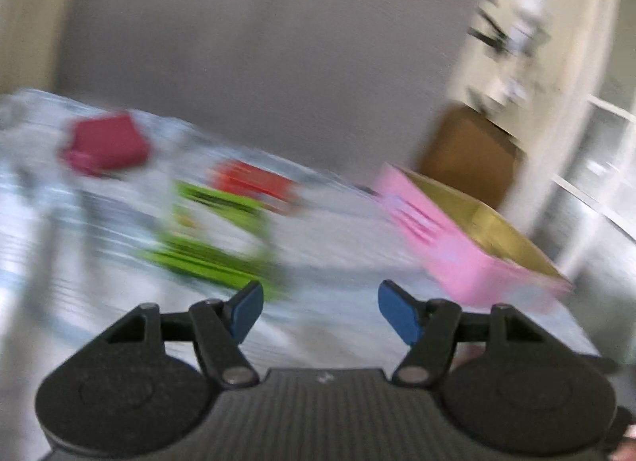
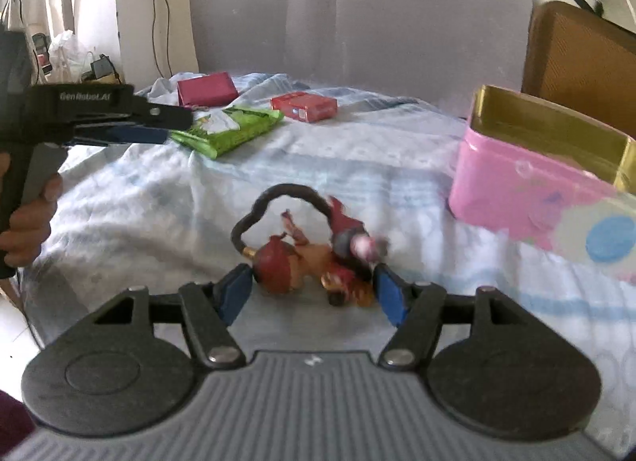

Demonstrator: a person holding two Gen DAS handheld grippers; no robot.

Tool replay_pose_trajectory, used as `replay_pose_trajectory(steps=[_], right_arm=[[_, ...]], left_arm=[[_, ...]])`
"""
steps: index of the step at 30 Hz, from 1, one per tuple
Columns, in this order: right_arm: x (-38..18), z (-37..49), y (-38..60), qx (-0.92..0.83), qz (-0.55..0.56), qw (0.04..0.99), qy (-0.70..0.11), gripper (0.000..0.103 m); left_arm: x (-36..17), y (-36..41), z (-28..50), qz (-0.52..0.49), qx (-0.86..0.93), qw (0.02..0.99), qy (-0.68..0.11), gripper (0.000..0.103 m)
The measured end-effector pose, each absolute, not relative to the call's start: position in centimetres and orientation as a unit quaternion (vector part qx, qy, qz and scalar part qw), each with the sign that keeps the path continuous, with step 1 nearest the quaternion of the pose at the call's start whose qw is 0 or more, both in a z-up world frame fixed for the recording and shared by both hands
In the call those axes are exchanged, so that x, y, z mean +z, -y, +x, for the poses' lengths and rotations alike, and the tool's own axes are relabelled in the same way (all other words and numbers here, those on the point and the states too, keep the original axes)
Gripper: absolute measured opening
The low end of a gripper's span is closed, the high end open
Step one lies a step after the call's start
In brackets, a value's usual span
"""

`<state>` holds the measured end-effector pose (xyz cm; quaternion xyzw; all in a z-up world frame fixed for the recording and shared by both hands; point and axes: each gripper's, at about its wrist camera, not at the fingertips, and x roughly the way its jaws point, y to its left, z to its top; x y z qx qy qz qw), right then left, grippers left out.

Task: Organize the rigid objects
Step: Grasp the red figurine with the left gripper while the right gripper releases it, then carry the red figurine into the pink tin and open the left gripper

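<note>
Left wrist view: everything is smeared, but I can read my left gripper with its fingers spread and nothing between them. Ahead of them on the bed lies a green packet, just beyond and left of the left finger. Behind it sits a red box, and a dark pink box lies toward the far left edge. The pink tin stands off to the right near the bed's right edge, lid off; its gold inside looks empty from here, though blur hides the bottom.

Right wrist view: my right gripper has its fingers standing apart with the toy figure lying between the tips. I can't tell whether they press on it, so I wouldn't call it gripped. Its long axis runs crosswise, from finger to finger, and its black loop arches away toward the far side. The pink tin is to the right and a little farther back, open top facing up. I judge the right hand the nearer one for carrying the toy there. The left gripper hovers by the green packet.
</note>
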<state>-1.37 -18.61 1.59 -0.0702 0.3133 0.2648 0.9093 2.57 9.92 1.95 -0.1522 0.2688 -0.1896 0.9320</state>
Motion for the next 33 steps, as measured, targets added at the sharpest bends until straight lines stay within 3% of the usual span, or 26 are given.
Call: replay_pose_trajectory(steps=[12, 17, 26, 33], right_arm=[[1.1, -1.6, 19.0, 0.27, -0.089, 0.916, -0.283, 0.07], [0.7, 0.4, 18.0, 0.277, -0.093, 0.91, -0.295, 0.071], [5.2, 0.6, 21.9, 0.211, -0.088, 0.955, -0.188, 0.07], [7.2, 5.0, 27.6, 0.146, -0.075, 0.971, -0.175, 0.071]], left_arm=[[-0.9, -2.8, 4.7, -0.164, -0.286, 0.866, -0.376, 0.064], [-0.3, -0.4, 4.9, -0.129, -0.279, 0.877, -0.369, 0.06], [5.6, 4.2, 8.4, -0.116, -0.338, 0.882, -0.308, 0.06], [6.8, 11.8, 13.9, -0.092, -0.37, 0.874, -0.3, 0.06]])
